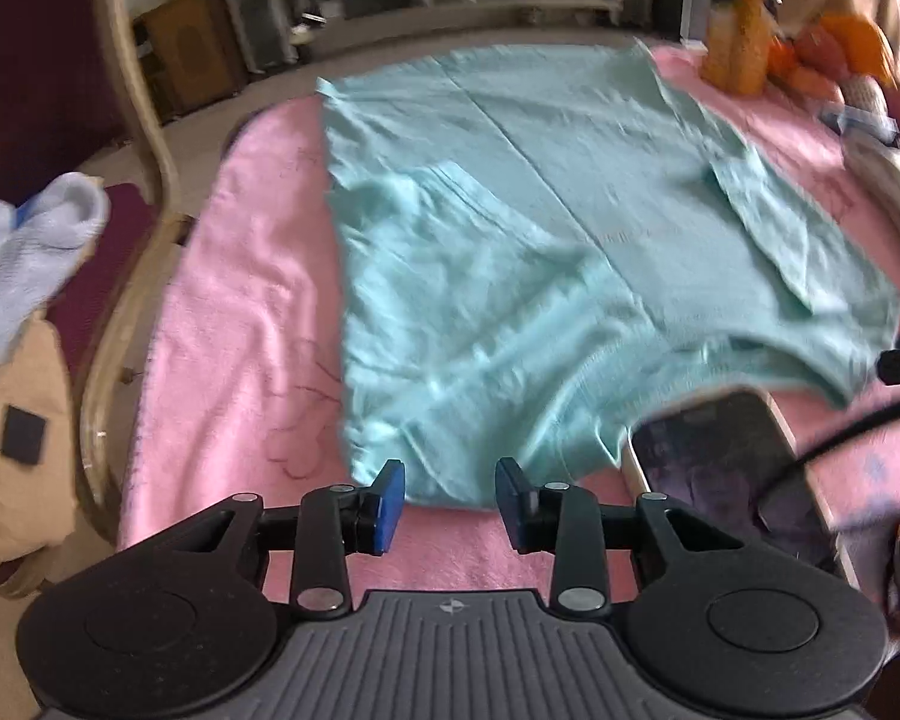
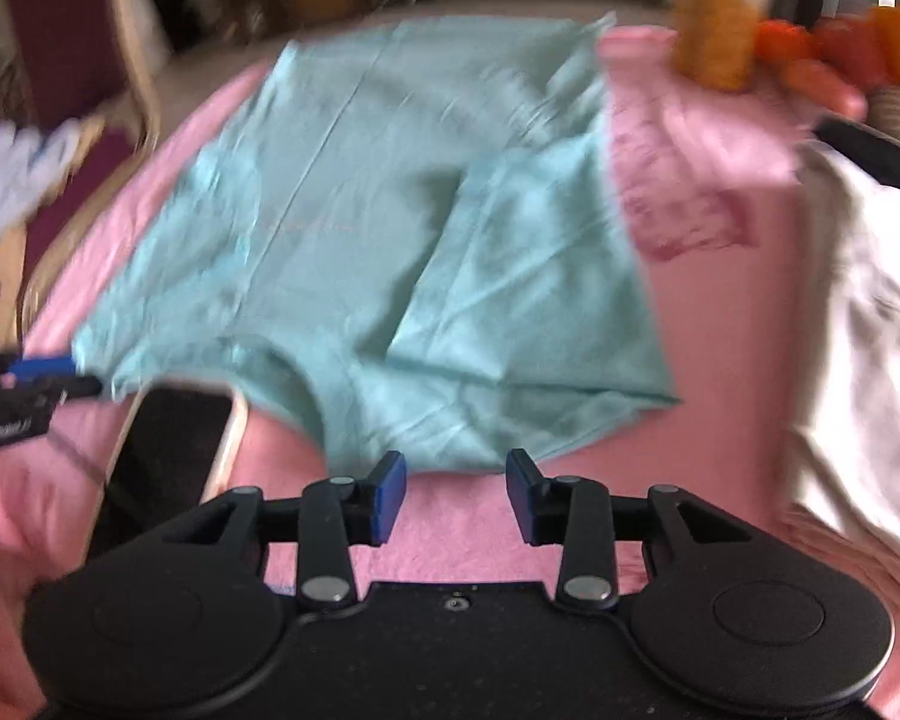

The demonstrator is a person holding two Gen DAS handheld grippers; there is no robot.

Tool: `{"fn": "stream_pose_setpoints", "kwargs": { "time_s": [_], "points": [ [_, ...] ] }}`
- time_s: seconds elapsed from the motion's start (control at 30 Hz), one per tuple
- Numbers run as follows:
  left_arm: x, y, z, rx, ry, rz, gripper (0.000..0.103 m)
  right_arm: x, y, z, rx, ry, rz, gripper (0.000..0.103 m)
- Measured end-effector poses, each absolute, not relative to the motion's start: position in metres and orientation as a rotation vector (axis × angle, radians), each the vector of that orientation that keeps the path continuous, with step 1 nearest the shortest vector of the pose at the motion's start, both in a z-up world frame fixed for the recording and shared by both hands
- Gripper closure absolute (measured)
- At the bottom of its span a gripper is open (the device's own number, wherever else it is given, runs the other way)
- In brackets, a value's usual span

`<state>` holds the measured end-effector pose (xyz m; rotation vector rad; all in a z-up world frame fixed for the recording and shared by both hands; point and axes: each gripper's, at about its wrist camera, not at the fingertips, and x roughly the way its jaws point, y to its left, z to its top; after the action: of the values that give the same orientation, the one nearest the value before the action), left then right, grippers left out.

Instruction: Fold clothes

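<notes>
Mint-green T-shirt [image 1: 510, 228] spread flat on pink blanket [image 1: 234, 324], sleeves folded inward, left gripper [image 1: 450, 495] and right gripper [image 2: 455, 492] both spread, empty, near its collar edge, phone [image 1: 726, 468] beside.

The left gripper [image 1: 450, 495] is showing black linkage arms, blue pads on its jaws, silver rivets at the pivots and two round black discs flanking a grey ribbed housing stamped with a small cross-in-circle mark. The right gripper [image 2: 455, 489] is wearing the same black arms, blue pads and silver rivets, with a speckled black housing carrying one central screw.
</notes>
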<state>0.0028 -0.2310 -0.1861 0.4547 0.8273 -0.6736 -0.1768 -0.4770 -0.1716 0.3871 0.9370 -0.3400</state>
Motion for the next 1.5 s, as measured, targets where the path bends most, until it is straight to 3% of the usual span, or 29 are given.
{"fn": "stream_pose_setpoints", "kwargs": {
  "time_s": [0.27, 0.6, 0.8, 0.93, 1.33, 1.5],
  "points": [
    [0.040, -0.222, -0.125, 0.292, 0.764, -0.585, 0.058, -0.210, -0.519, -0.108, 0.596, 0.524, -0.400, 0.067],
    [0.120, -0.259, -0.085, 0.252, 0.712, -0.552, 0.055, -0.130, -0.548, -0.038, 0.504, 0.439, -0.376, 0.062],
    [0.200, -0.306, -0.094, 0.215, 0.727, -0.525, 0.056, -0.063, -0.607, -0.048, 0.531, 0.429, -0.440, 0.061],
    [0.257, -0.339, -0.115, 0.190, 0.772, -0.498, 0.058, -0.020, -0.663, -0.080, 0.596, 0.461, -0.484, 0.078],
    [0.365, -0.421, -0.172, 0.211, 0.826, -0.483, 0.056, 0.082, -0.739, -0.170, 0.506, 0.613, -0.668, 0.069],
    [0.378, -0.443, -0.190, 0.274, 0.789, -0.485, 0.066, 0.098, -0.750, -0.183, 0.471, 0.621, -0.690, 0.069]
  ]
}}
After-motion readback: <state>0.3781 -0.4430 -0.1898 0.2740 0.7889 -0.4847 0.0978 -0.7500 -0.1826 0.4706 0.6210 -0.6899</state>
